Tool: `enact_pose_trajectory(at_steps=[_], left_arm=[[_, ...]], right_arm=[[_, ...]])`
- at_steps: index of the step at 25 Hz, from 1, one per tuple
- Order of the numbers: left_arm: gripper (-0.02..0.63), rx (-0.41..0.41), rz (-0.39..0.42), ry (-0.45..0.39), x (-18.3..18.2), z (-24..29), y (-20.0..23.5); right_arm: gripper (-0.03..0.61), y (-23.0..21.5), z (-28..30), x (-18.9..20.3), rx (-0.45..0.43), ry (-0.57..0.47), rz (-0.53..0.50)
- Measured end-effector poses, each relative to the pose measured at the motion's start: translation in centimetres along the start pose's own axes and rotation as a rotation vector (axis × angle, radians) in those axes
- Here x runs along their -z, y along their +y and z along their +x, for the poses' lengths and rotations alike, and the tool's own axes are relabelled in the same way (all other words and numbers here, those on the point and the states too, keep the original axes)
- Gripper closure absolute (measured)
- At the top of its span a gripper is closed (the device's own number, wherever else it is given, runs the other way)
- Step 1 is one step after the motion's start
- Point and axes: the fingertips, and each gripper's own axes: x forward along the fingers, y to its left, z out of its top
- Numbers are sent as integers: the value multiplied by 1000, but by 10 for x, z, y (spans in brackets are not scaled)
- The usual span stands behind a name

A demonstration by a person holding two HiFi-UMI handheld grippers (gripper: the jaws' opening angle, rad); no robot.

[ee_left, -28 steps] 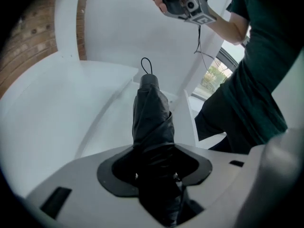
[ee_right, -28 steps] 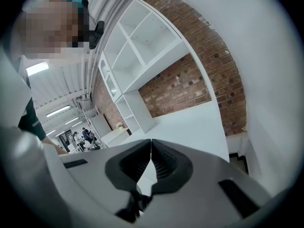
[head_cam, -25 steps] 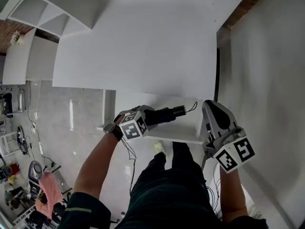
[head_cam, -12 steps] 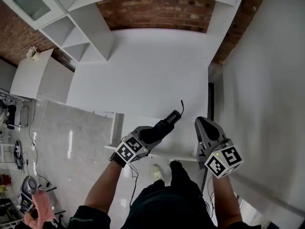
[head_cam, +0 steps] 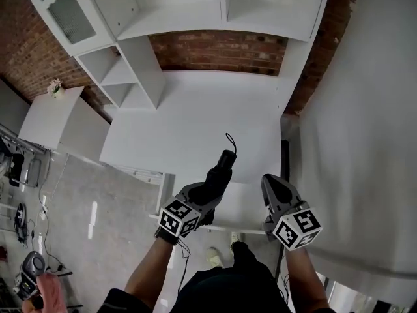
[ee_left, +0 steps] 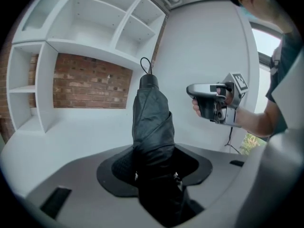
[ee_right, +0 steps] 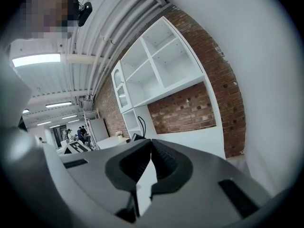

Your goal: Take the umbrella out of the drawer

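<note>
A black folded umbrella [head_cam: 218, 175] stands up out of my left gripper [head_cam: 203, 197], which is shut on its lower part. Its handle end with a thin strap loop [head_cam: 229, 139] points away from me over the white counter [head_cam: 195, 122]. In the left gripper view the umbrella [ee_left: 151, 122] fills the space between the jaws of my left gripper [ee_left: 154, 167]. The open white drawer [head_cam: 246, 206] lies just below both grippers. My right gripper [head_cam: 272, 182] hovers to the right of the umbrella, shut and holding nothing. In the right gripper view my right gripper [ee_right: 151, 144] has its tips touching.
White shelving [head_cam: 195, 12] and a brick wall [head_cam: 218, 51] rise behind the counter. A white wall [head_cam: 365, 142] runs close on the right. A lower white cabinet [head_cam: 62, 126] stands to the left, and grey floor [head_cam: 78, 220] with clutter shows at the lower left.
Both grippers have risen. The umbrella, held by the left gripper, swung from lying level and pointing right to pointing up and away, now above the drawer. The head view tilted upward.
</note>
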Motion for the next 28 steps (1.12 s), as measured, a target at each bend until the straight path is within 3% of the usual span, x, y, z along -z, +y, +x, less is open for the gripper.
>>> enact_pose_trajectory(at_steps=[10, 21, 28], left_arm=[[405, -139, -25, -209, -76, -67, -6], [403, -256, -9, -359, -127, -131, -7], [403, -354, -2, -479, -163, -180, -2]], right_arm=[[575, 39, -6, -29, -6, -30, -66], [575, 63, -6, -60, 50, -45, -197], [575, 87, -6, -86, 30, -86, -251]])
